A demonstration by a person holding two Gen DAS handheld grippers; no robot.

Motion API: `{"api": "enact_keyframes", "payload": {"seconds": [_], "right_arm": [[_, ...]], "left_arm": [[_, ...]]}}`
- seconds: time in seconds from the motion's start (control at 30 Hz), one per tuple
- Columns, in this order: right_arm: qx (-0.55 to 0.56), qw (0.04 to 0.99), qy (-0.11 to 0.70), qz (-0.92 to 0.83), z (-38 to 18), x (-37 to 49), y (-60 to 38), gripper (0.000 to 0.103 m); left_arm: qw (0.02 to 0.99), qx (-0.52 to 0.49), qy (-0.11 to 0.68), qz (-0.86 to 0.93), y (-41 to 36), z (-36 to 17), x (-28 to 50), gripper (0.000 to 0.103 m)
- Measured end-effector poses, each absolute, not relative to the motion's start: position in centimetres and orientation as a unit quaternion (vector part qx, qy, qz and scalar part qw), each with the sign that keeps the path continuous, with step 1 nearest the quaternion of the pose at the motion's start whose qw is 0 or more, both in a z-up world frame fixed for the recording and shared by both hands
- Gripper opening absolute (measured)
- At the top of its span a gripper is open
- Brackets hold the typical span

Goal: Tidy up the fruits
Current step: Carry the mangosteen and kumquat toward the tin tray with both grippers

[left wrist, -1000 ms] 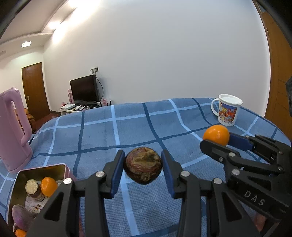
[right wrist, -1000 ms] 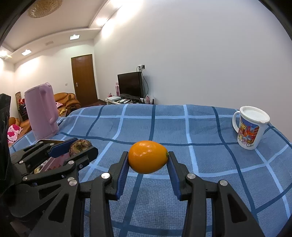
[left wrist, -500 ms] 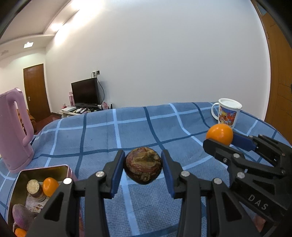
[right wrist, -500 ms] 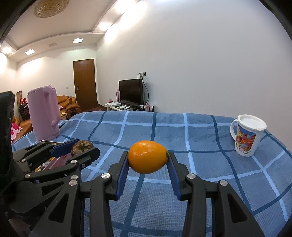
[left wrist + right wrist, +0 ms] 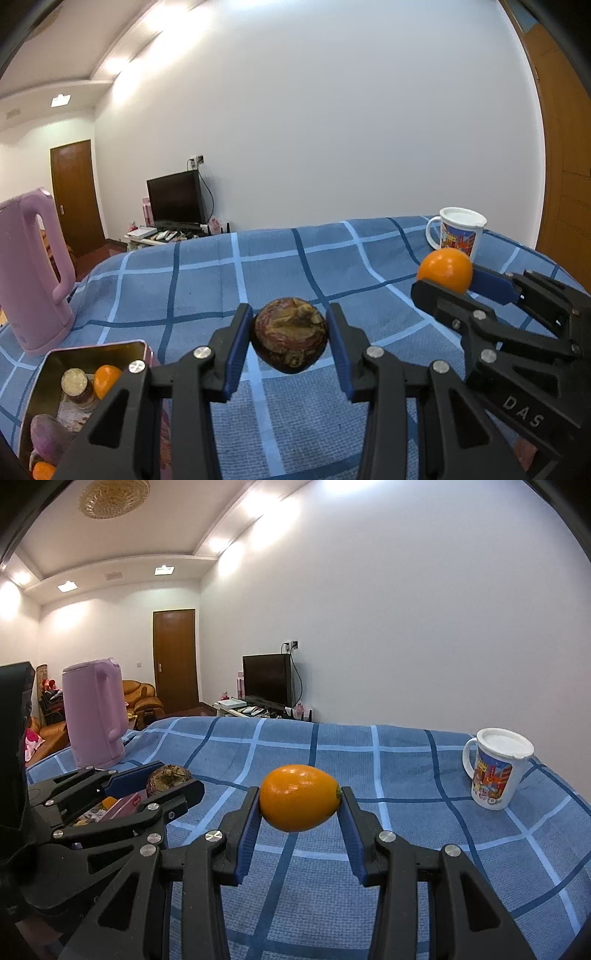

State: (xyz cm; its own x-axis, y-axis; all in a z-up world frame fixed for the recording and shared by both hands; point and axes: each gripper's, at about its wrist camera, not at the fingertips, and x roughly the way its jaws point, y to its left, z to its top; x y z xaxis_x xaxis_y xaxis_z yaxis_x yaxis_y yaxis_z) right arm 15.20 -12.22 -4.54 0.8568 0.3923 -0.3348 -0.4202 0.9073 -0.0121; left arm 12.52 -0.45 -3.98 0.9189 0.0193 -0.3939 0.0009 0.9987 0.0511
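Beyond blue checked tablecloth (image 5: 229, 295), white wall (image 5: 332, 129).

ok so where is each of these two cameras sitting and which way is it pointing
Left wrist view: sits on the left gripper, looks along its fingers over the blue checked cloth toward the white wall; its brown fruit, the tin lower left, and the right gripper show.
Right wrist view: sits on the right gripper, facing the same way; its orange fruit and the left gripper show.
Shared: kettle, mug, TV.
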Motion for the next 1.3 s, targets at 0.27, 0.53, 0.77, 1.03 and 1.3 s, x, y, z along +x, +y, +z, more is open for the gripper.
{"api": "enact_keyframes", "payload": {"seconds": [0.27, 0.53, 0.77, 1.03, 1.3], "right_arm": [[-0.043, 0.964, 0.152, 0.213, -4.3, 14.6, -12.3, 0.044], [-0.045, 0.965, 0.140, 0.216, -4.2, 13.9, -12.3, 0.044], [-0.045, 0.965, 0.138, 0.220, -4.1, 13.5, -12.2, 0.044], [-0.045, 0.964, 0.140, 0.224, -4.1, 13.4, -12.2, 0.044], [-0.051, 0.962, 0.143, 0.228, -4.1, 12.9, -11.7, 0.044]], "left_arm": [[0.980, 0.023, 0.195, 0.008, -0.4, -3.9, 12.1, 0.043], [0.981, 0.025, 0.194, 0.010, -0.4, -3.8, 11.7, 0.043], [0.980, 0.026, 0.197, 0.007, -0.4, -3.7, 11.7, 0.043], [0.978, 0.018, 0.209, 0.003, 0.1, -3.9, 11.5, 0.043], [0.977, 0.019, 0.214, 0.001, 0.3, -4.0, 10.9, 0.043]]}}
